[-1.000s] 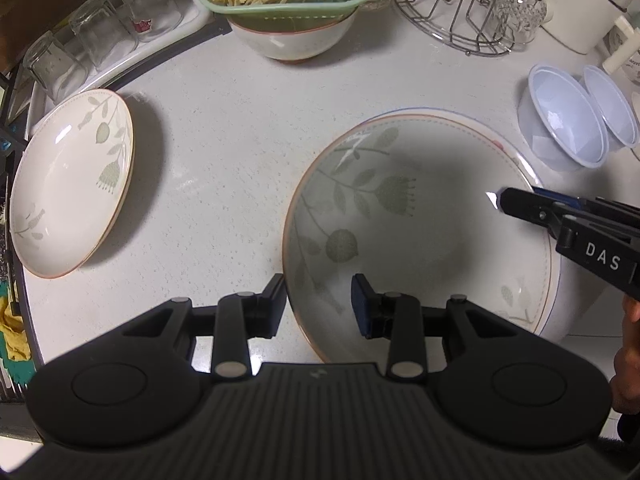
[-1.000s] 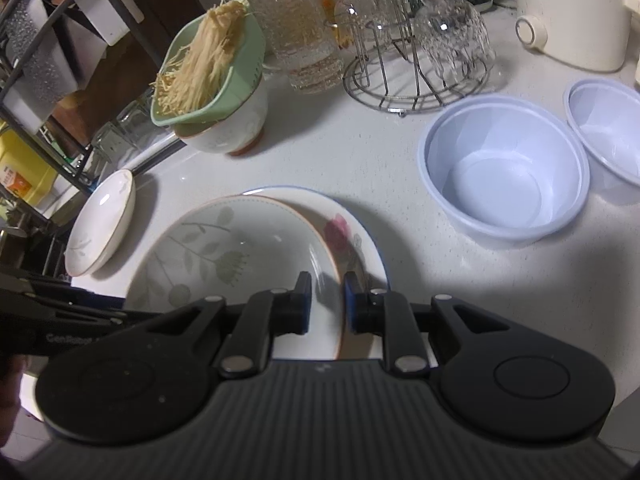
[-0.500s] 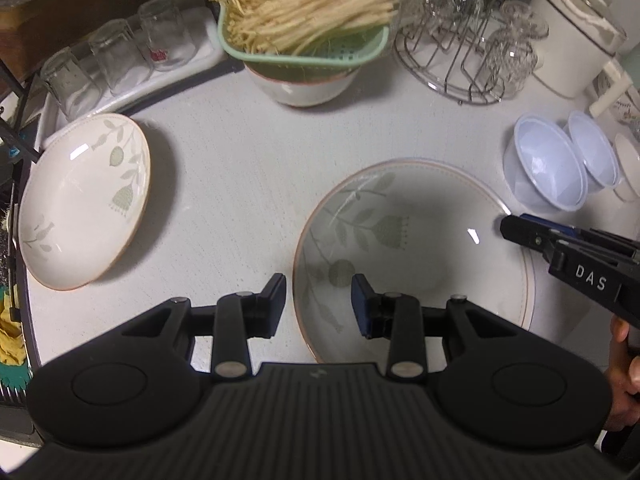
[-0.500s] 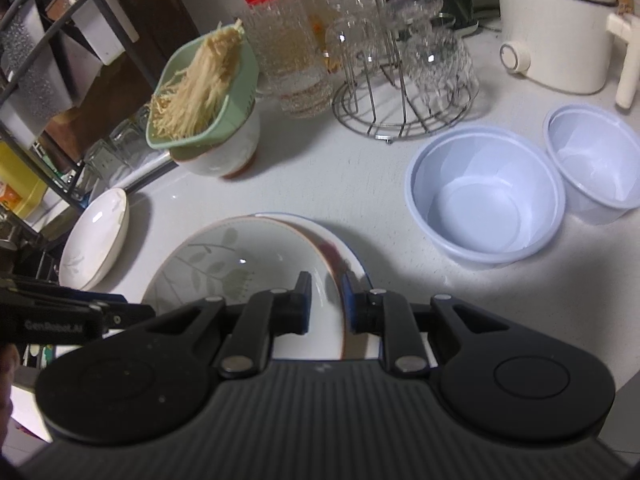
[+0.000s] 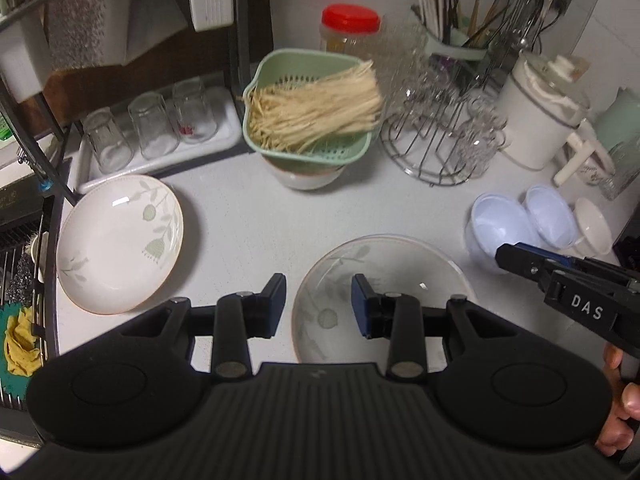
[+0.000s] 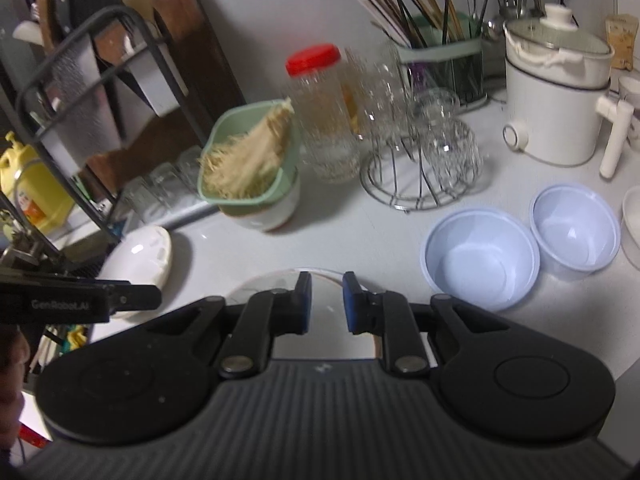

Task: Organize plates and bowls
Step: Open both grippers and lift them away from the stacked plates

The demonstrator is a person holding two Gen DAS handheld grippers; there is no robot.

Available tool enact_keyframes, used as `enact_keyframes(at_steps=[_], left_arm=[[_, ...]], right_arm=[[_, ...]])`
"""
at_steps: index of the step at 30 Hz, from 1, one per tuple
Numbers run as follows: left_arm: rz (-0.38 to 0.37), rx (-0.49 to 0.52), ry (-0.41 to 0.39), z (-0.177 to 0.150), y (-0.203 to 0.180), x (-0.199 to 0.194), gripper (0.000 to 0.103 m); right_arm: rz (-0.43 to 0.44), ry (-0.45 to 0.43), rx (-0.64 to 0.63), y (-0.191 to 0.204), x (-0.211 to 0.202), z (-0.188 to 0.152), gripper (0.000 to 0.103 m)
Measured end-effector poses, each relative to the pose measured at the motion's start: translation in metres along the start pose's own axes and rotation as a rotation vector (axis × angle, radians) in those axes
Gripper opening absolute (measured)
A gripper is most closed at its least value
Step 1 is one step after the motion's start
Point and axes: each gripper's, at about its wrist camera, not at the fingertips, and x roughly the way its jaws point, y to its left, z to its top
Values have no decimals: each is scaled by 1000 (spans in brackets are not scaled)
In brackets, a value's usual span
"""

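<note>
The left wrist view looks down on the white tabletop point(image 5: 248, 216); the left gripper point(image 5: 318, 304) hangs above the near plate point(image 5: 400, 264), a leaf-patterned dish, its jaws partly apart with nothing between them, the plate's left rim showing in the gap below; a second plate point(image 5: 120, 244) of the same pattern lies well apart to the left, by the dark rack point(image 5: 52, 184); only this view shows the three upturned glasses point(image 5: 152, 128) on a white tray, the yellow cloth point(image 5: 20, 340) at the left edge, and the fingers point(image 5: 618, 400) of a hand gripping the right gripper point(image 5: 505, 257), which carries the letters "DAS"; its tip stands over the nearer of two plastic bowls point(image 5: 500, 228).

The right wrist view shows the right gripper point(image 6: 325, 302) from behind, its jaws narrow and empty, a slim gap between the blue pads; the near plate point(image 6: 264, 280) is mostly hidden under it; the two plastic bowls point(image 6: 480, 256) sit side by side to the right, clear inside; only here appear the yellow bottle point(image 6: 28, 184) behind the rack and the wooden board point(image 6: 192, 48); the left gripper point(image 6: 154, 297) enters from the left, lettered "GenRobot.AI", the print blurred.

Both views share the green strainer point(image 5: 312, 120) of pale strands on a bowl, the red-lidded jar point(image 5: 350, 32), the wire stand point(image 5: 432, 152) of glasses, and the white cooker point(image 5: 540, 120).
</note>
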Motion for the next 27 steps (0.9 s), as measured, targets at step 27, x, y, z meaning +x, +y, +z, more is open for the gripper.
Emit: enact_keyframes(at_steps=[27], left_arm=[[32,-57,-189,-31,-25,-95,44]], right_arm=[[51,-93,-80,16,-83,0,20]])
